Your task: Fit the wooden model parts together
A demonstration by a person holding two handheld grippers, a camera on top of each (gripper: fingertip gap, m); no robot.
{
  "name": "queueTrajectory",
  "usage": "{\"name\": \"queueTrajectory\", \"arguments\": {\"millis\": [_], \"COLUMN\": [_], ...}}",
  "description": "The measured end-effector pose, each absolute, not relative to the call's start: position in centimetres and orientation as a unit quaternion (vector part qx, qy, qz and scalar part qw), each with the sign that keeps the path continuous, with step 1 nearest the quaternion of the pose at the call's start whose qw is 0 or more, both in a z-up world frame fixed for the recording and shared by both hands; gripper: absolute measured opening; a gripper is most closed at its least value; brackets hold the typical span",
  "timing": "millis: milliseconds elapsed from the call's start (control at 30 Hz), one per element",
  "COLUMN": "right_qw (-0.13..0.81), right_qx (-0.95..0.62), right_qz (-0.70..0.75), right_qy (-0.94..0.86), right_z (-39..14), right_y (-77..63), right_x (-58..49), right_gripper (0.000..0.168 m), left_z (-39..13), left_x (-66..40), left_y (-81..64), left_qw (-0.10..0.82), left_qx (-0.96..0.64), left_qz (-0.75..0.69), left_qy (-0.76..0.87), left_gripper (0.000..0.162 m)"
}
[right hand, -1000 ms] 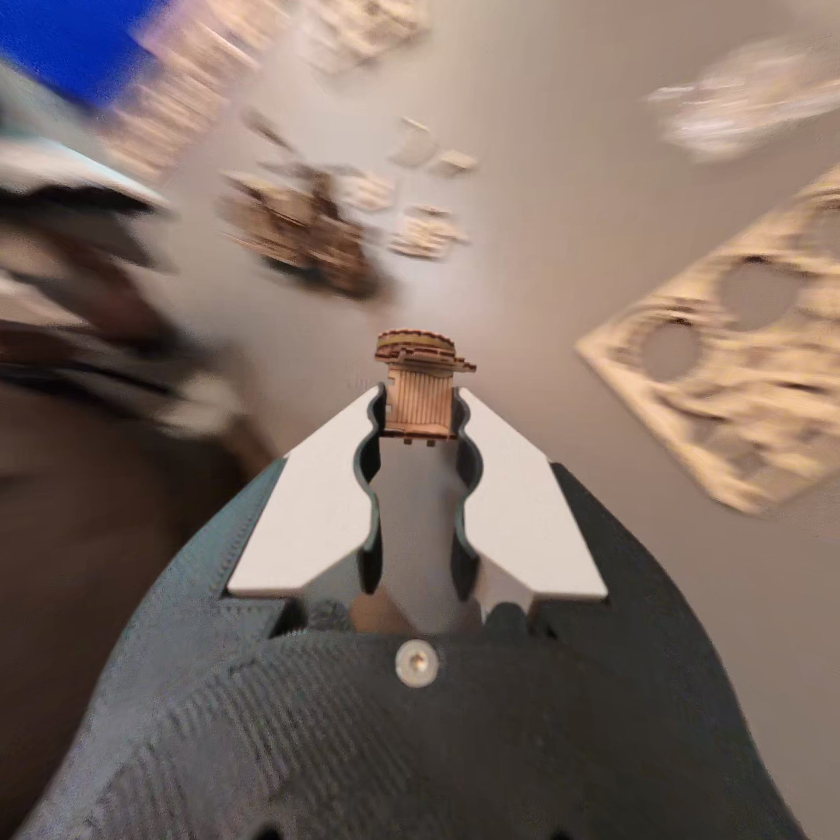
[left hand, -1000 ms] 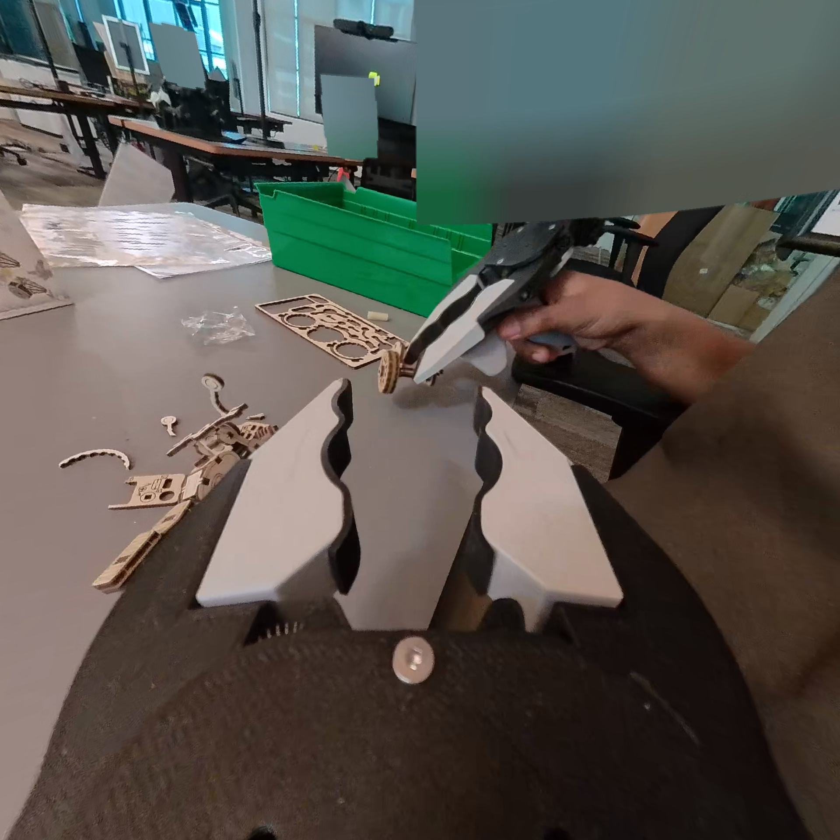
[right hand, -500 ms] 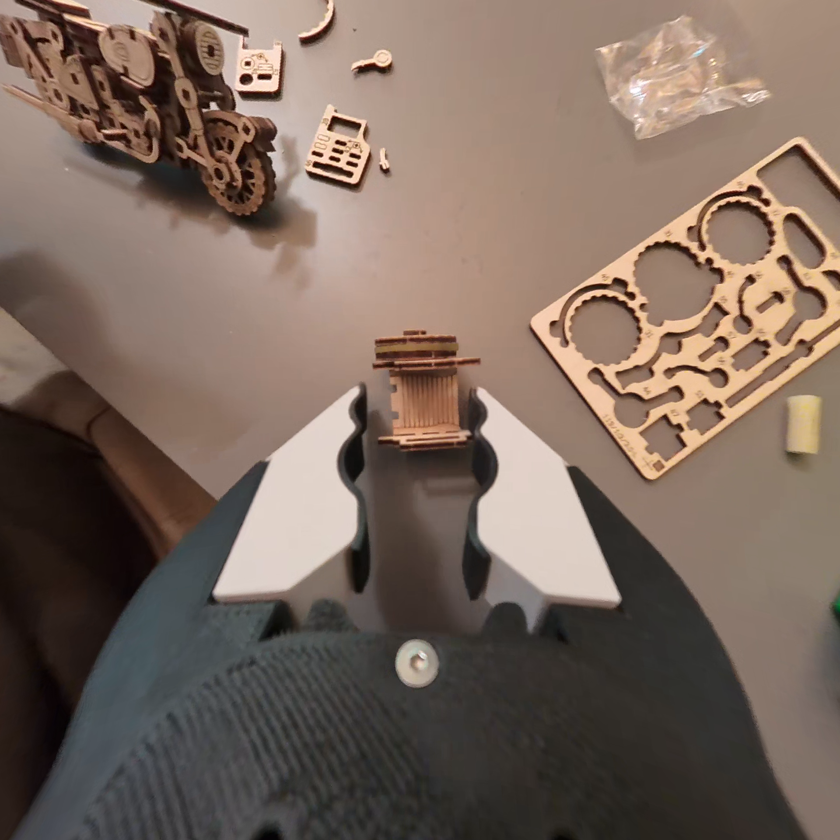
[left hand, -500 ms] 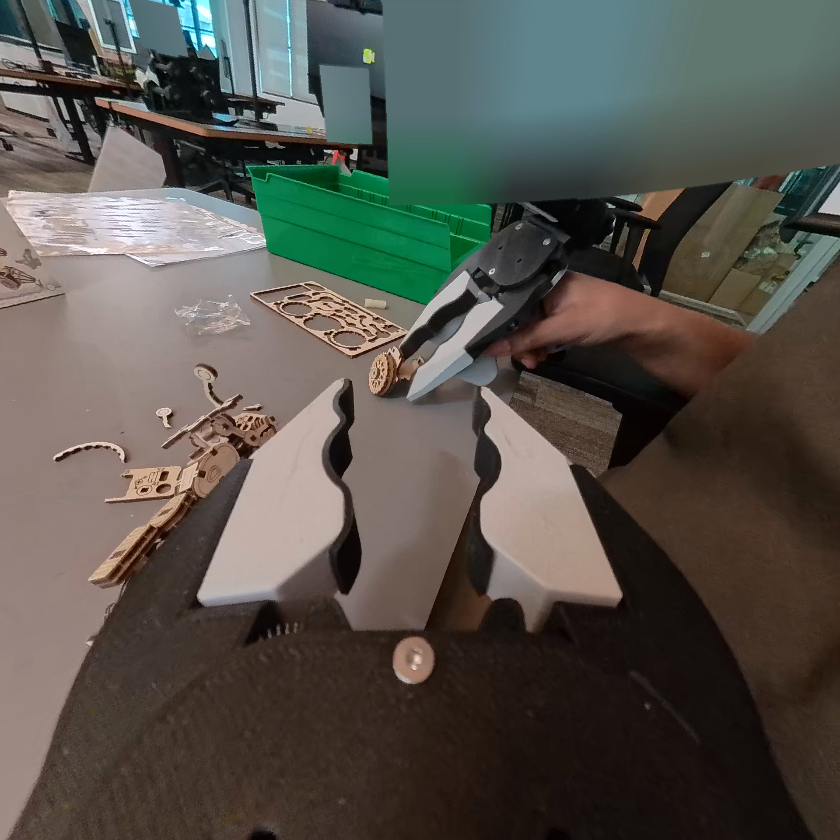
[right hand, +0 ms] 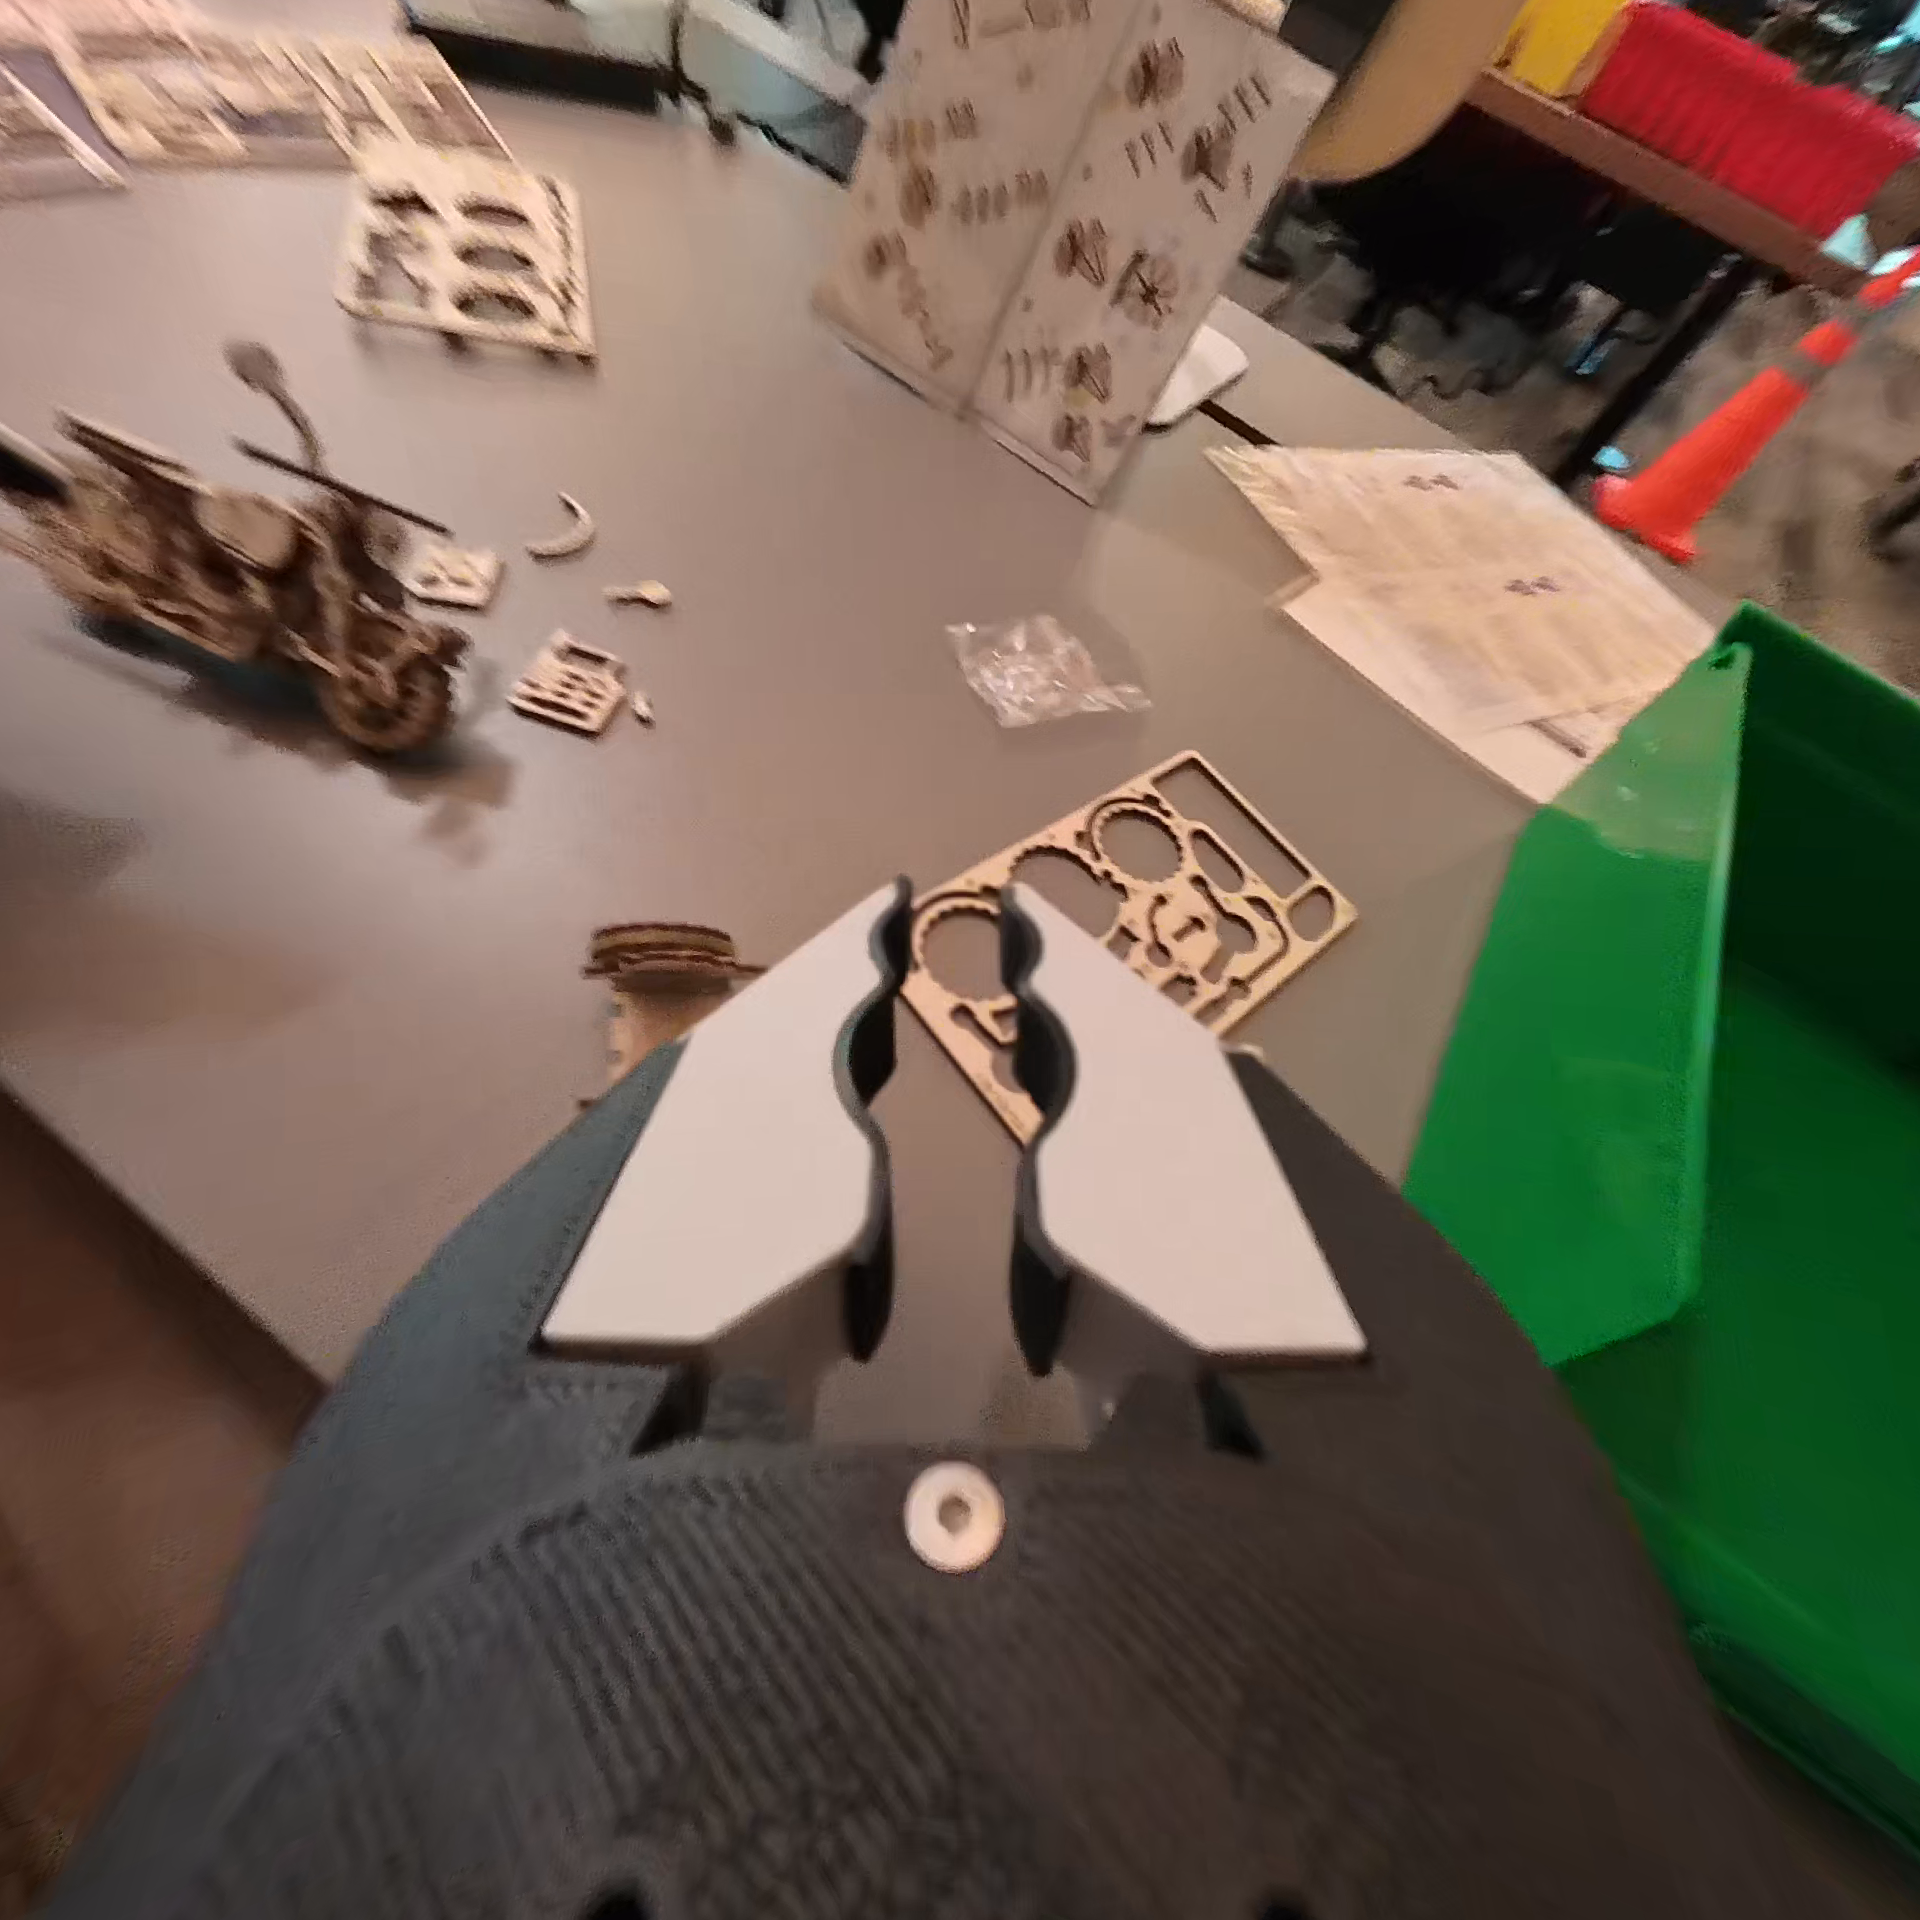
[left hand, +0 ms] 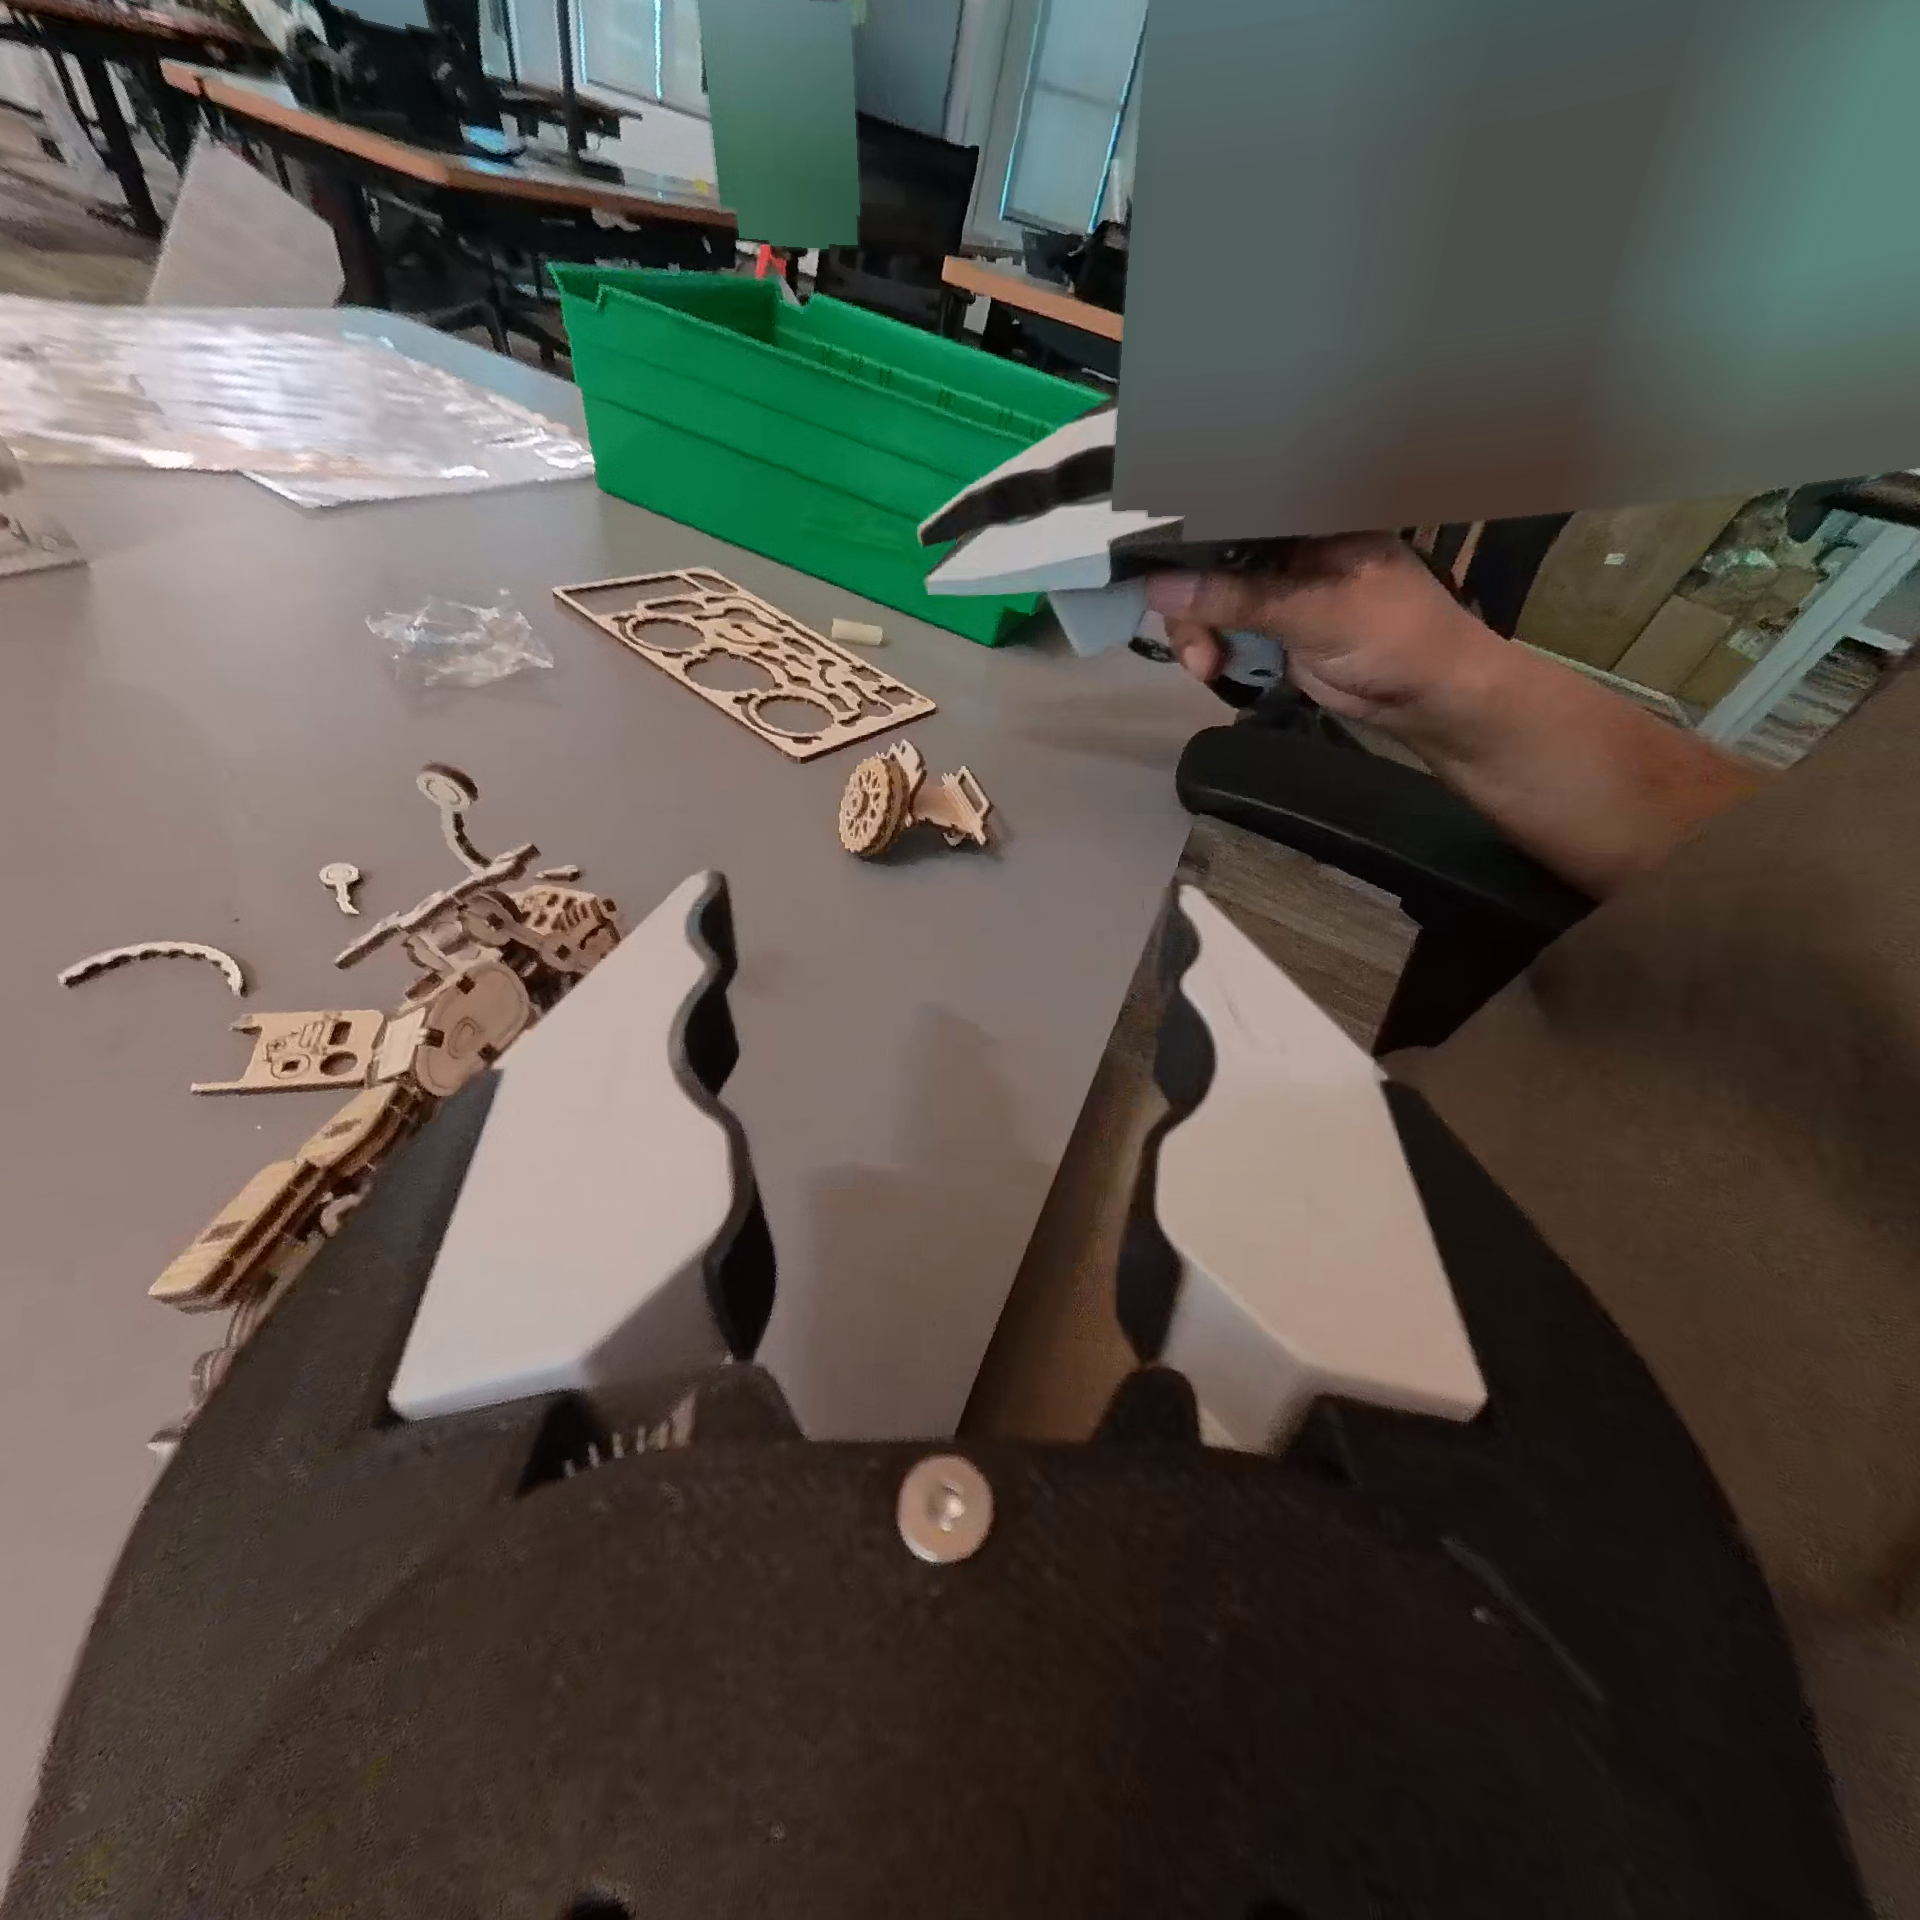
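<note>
A small wooden wheel sub-assembly (left hand: 904, 810) lies on the grey table (left hand: 260, 727), free of both grippers; it also shows in the right wrist view (right hand: 665, 956), partly hidden behind my finger. My left gripper (left hand: 951, 904) is wide open and empty, low over the table just short of that piece. My right gripper (right hand: 956, 899) is empty, its jaws a narrow gap apart; in the left wrist view it (left hand: 945, 551) hangs above the table in front of the green bin. The partly built wooden motorcycle (right hand: 239, 592) stands to the left, with loose parts (left hand: 301, 1049) beside it.
A punched-out wooden sheet (left hand: 743, 665) and a clear plastic bag (left hand: 457, 634) lie mid-table. A green bin (right hand: 1714, 1039) stands close at the right. Paper sheets (right hand: 1455, 582), an upright printed card (right hand: 1039, 239) and another wooden sheet (right hand: 468, 260) lie farther off. The table edge (left hand: 1174, 862) runs near the wheel piece. Tip to tip, the grippers are about 20 cm apart. The partly built wooden motorcycle (right hand: 239, 592) is about 6 cm from my left fingertips.
My right gripper let go of the wheel sub-assembly onto the table, then rose and swung away to the right, its jaws narrowing. My left gripper stayed open.
</note>
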State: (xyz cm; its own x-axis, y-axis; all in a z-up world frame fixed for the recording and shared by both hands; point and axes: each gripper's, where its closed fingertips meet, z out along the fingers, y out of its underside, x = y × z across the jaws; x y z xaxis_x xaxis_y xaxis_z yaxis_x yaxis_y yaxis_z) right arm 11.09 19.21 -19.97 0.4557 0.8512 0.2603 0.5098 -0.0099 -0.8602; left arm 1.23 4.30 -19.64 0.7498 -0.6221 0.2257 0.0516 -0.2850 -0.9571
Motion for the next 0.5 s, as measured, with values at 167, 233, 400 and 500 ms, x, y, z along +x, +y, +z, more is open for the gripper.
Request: {"name": "queueTrajectory", "arguments": {"millis": [167, 233, 400, 500], "right_qw": [0.503, 0.504, 0.523, 0.545], "right_qx": [-0.688, -0.689, -0.666, -0.662], "right_qz": [0.119, 0.151, 0.235, 0.218], "right_qy": [-0.510, -0.499, -0.477, -0.466], "right_z": [-21.6, -21.2, -19.2, -19.3], "right_y": [19.0, 18.1, 16.5, 17.0], "right_x": [10.4, 10.2, 9.3, 9.4], "right_gripper": [0.032, 0.024, 0.018, 0.012], "left_z": [-19.3, -19.1, -18.4, -18.1], "left_x": [1.4, 1.5, 2.1, 1.7], "left_y": [3.9, 3.5, 2.4, 2.6], "left_qw": [0.559, 0.552, 0.542, 0.557], "left_qx": [-0.738, -0.734, -0.715, -0.711], "left_qz": [-0.327, -0.345, -0.384, -0.368], "left_qy": [0.189, 0.194, 0.218, 0.221], "left_gripper": [0.088, 0.089, 0.062, 0.045]}}
